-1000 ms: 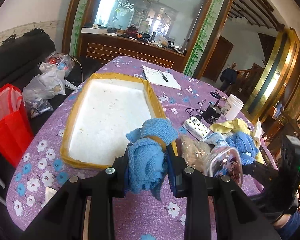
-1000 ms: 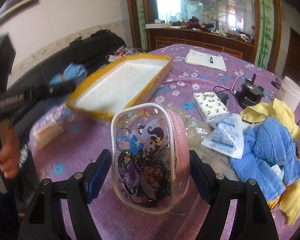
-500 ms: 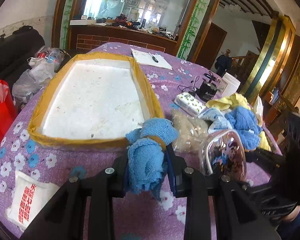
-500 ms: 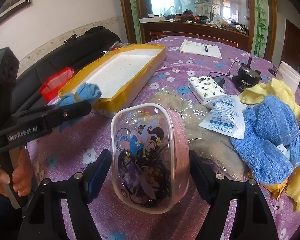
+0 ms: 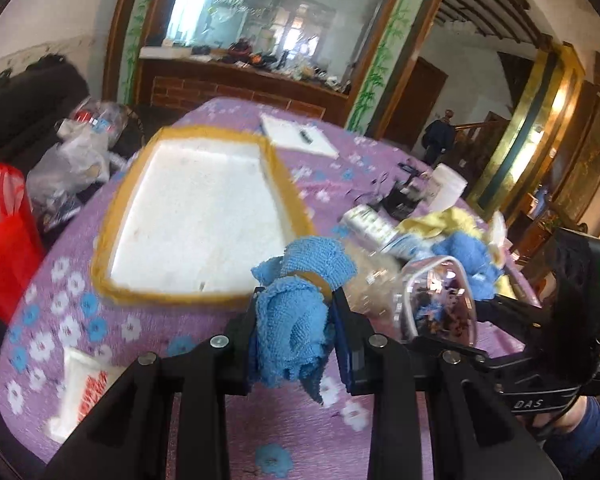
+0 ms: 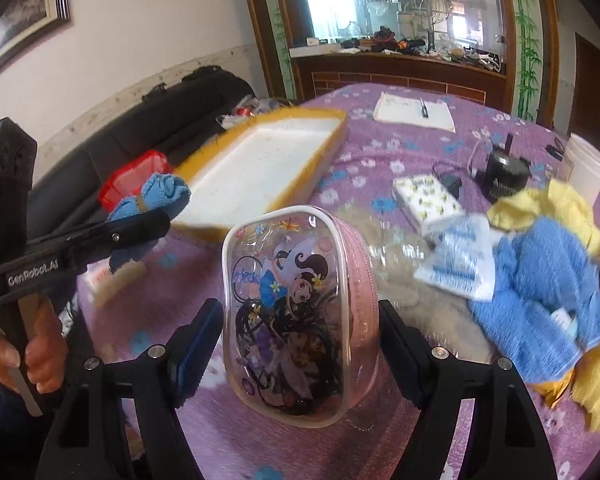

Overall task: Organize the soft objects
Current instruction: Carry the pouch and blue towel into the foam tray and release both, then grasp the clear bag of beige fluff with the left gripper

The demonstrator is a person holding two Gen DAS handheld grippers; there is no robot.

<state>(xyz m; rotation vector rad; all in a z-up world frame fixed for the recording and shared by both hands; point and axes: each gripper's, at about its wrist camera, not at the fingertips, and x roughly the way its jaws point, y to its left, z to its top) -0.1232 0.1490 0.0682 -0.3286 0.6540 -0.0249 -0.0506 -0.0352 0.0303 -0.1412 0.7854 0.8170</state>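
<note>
Nearest, left gripper (image 5: 296,332): black two-finger tool, jaws clenched on a rolled light-blue terry cloth bound with a tan band (image 5: 294,312), the roll held above the purple flower-print tablecloth (image 5: 148,320) just short of the near edge of the tray. Right gripper (image 6: 298,344): black, blue-padded fingers (image 6: 194,342) closed against the sides of a clear plastic zip pouch with pink trim and a cartoon-girl print (image 6: 296,312), held upright off the cloth. In the right wrist view the left gripper with its blue roll (image 6: 156,196) shows at the left, gripped by a bare hand (image 6: 28,348). Beside it on the cloth: a white packet with red print (image 5: 80,388). Next out, right side: a crumpled clear plastic bag with beige contents (image 6: 404,276), a white-and-blue printed sachet (image 6: 460,260) lying on it, a loose blue terry towel (image 6: 548,296) over a yellow cloth (image 6: 556,208). Centre-left: a shallow rectangular white foam tray with yellow-taped rim (image 5: 288,200), nothing visible in it. Beyond: a white box with small yellow-green print (image 6: 424,196), a black cylindrical device with cable (image 6: 504,172), a white plastic tub (image 6: 584,164). Far edge: a white notepad with a dark pen on top (image 6: 416,112). Off the table, left: a red bag (image 5: 4,232), clear plastic bags (image 5: 72,156), a dark sofa (image 6: 156,120).
</note>
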